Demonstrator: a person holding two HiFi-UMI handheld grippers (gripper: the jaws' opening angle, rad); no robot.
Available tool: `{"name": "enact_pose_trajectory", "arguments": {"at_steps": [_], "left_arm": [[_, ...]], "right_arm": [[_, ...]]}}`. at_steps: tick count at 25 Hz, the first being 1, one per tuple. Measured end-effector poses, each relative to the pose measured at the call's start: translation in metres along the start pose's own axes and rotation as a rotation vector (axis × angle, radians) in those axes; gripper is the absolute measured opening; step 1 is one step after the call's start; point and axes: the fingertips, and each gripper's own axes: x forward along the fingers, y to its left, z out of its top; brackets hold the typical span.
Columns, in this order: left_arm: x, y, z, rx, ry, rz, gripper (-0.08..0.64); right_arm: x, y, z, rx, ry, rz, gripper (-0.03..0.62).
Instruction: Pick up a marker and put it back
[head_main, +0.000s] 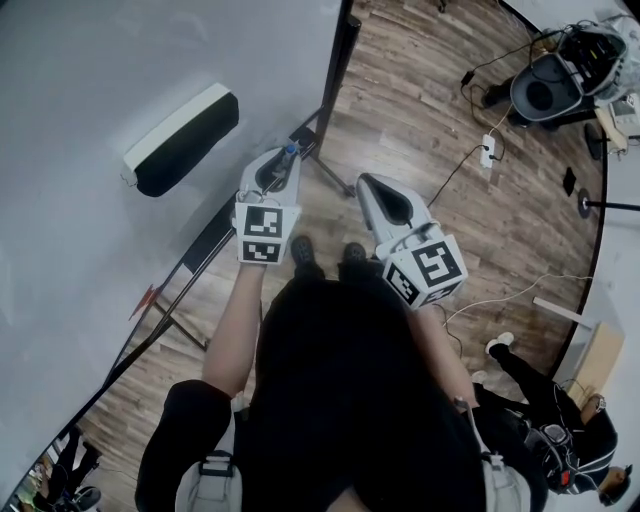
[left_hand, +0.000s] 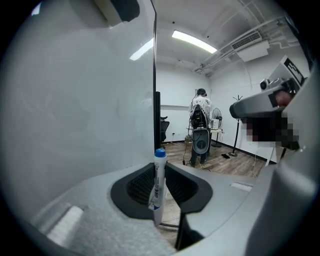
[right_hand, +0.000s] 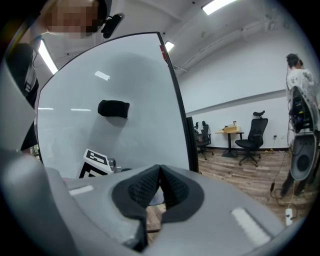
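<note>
A white marker with a blue cap (left_hand: 159, 182) stands upright between the dark pads of my left gripper (left_hand: 160, 172), which is shut on it. In the head view the left gripper (head_main: 285, 160) is held close to the lower edge of the whiteboard (head_main: 90, 90), and the marker's blue cap (head_main: 291, 149) pokes out at its tip. My right gripper (head_main: 366, 184) hovers beside it over the floor. Seen in its own view, the right gripper (right_hand: 159, 171) is shut, pads touching, with nothing between them.
A black-and-white eraser (head_main: 182, 140) clings to the whiteboard. The board's black stand legs (head_main: 330, 170) reach across the wood floor. Cables and a power strip (head_main: 488, 150) lie further right. One person stands at the lower right (head_main: 545, 425), another by equipment (left_hand: 201, 112).
</note>
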Motion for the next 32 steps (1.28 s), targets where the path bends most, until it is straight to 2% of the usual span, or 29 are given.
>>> {"name": "enact_pose_trajectory", "arguments": {"at_steps": [8, 20, 22, 27, 32], "left_arm": [[-0.029, 0.0, 0.034, 0.001, -0.086, 0.082, 0.072], [-0.107, -0.005, 0.098, -0.061, -0.233, 0.25, 0.072], [-0.119, -0.006, 0.102, -0.073, -0.257, 0.275, 0.072], [-0.148, -0.003, 0.096, -0.168, -0.307, 0.336, 0.072], [-0.166, -0.001, 0.088, -0.204, -0.32, 0.391, 0.072]], "right_arm": [[0.002, -0.009, 0.012, -0.016, -0.02, 0.037, 0.003], [0.004, 0.0, 0.039, -0.055, -0.06, 0.188, 0.002], [0.005, 0.004, 0.043, -0.06, -0.067, 0.212, 0.002], [0.007, 0.016, 0.044, -0.07, -0.067, 0.271, 0.002], [0.01, 0.028, 0.038, -0.074, -0.051, 0.323, 0.002]]}}
